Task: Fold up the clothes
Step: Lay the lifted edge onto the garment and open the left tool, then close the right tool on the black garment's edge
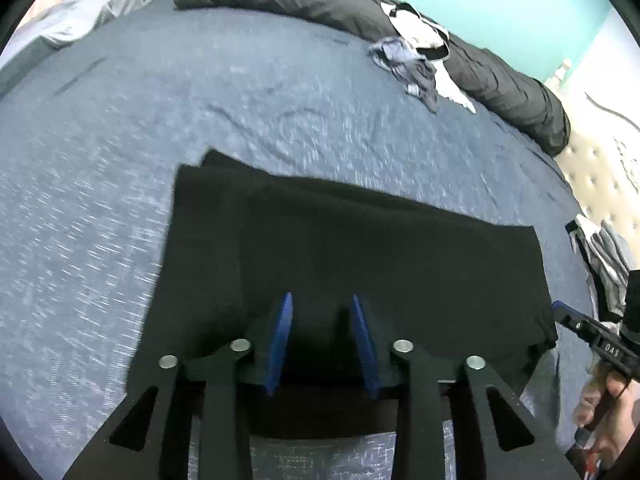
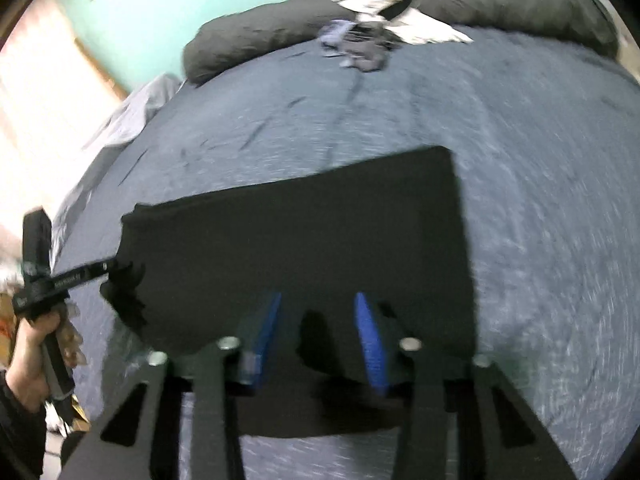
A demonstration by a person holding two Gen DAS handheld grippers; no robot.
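**One black piece almost folded, a pile left to do**

A black garment lay flat on the blue-grey bedspread, at the near edge of the bed. It looked like a neat box shape with straight sides, so it seemed to be folded at least once. I could not tell what kind of clothing it was — it was just dark and plain.

There was more work left. A small heap of unfolded clothes sat at the far side of the bed, up against a long dark rolled blanket. Some more striped clothes lay at the right edge of the bed. So I think the job was only partly done.

The left gripper sat over the near edge of the black garment. Its blue pads stood apart, and dark cloth showed in the gap, but the pads did not seem to press on it. The right gripper was also over the near edge, more toward the right side of the garment. Its pads stood apart too, with nothing pinched that I could see.

In the right wrist view, the left gripper's tip reached in from the left, close to a bunched corner of the cloth. I could not tell if it touched — the picture was blurry there. A hand held that tool.
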